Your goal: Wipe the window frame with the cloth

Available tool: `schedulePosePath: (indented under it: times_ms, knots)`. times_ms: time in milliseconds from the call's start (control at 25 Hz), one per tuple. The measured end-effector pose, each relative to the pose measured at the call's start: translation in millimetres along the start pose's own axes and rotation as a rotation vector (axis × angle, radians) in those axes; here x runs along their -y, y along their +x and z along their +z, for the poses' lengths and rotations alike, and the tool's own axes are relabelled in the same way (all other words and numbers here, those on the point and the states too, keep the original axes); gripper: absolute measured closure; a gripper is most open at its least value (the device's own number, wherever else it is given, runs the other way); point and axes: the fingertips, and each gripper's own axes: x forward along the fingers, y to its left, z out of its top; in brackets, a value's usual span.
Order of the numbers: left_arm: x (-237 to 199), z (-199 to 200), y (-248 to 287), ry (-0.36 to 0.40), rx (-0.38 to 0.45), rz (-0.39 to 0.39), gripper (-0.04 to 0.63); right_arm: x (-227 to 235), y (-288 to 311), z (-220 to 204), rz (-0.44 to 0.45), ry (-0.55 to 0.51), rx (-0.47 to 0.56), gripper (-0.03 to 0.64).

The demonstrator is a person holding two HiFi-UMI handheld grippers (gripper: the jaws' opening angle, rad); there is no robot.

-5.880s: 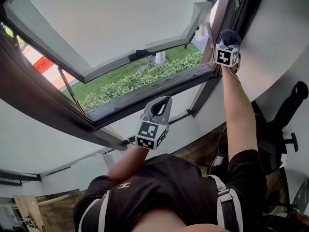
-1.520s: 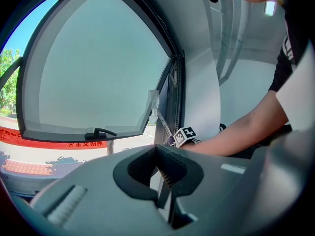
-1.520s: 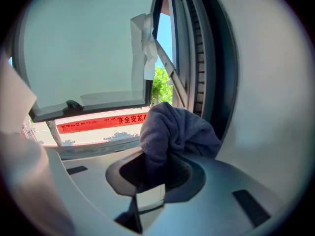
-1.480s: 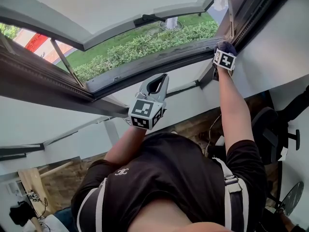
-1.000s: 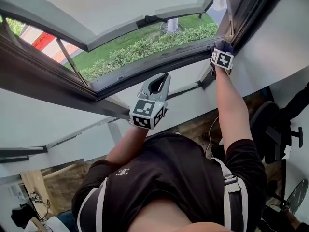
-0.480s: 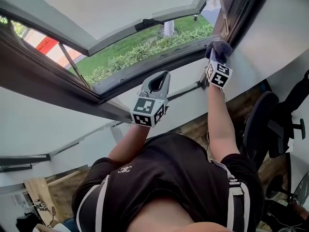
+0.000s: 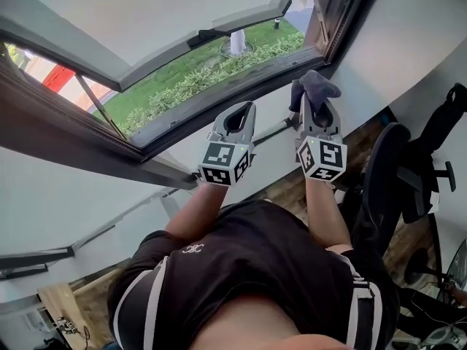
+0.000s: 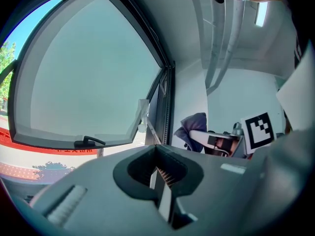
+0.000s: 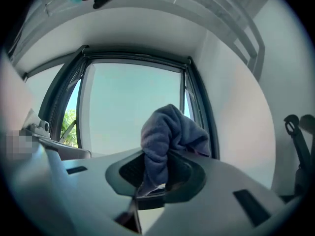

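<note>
My right gripper is shut on a grey-blue cloth that bunches out above its jaws. It hangs in the air below the dark window frame, apart from it. In the right gripper view the cloth rises from the gripper in front of the frame's right upright. My left gripper stands beside it at the left, shut on nothing, with its jaws together in the left gripper view. That view also shows the cloth and the frame.
The window sash is swung outward, with a black handle on its lower rail. A hedge and grass lie outside. A white wall runs right of the frame. A black office chair stands at the right.
My right gripper came down the frame's right side with the cloth, then pulled off the frame and back beside my left gripper. The left gripper barely moved.
</note>
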Motion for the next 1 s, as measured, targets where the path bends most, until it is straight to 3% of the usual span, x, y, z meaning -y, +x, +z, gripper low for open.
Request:
schedulePosePath:
  times_ms: [240,440,1000]
  knots:
    - [17.4,-8.1,3.3,-0.009,-0.009,-0.038,0.586,6.6,-53.0,-2.1,-0.071,-0.059,-0.002,0.534]
    - [34.3,-6.8,7.9,0.003,-0.006,-0.081,0.586,20.2,-68.1,-8.9,-0.114,-0.041,-0.027,0.534]
    - [49.7,3.7,2.8,0.032,0.016,-0.078,0.586,13.3,-69.8,2.0,-0.079,-0.029,0.005,0.534]
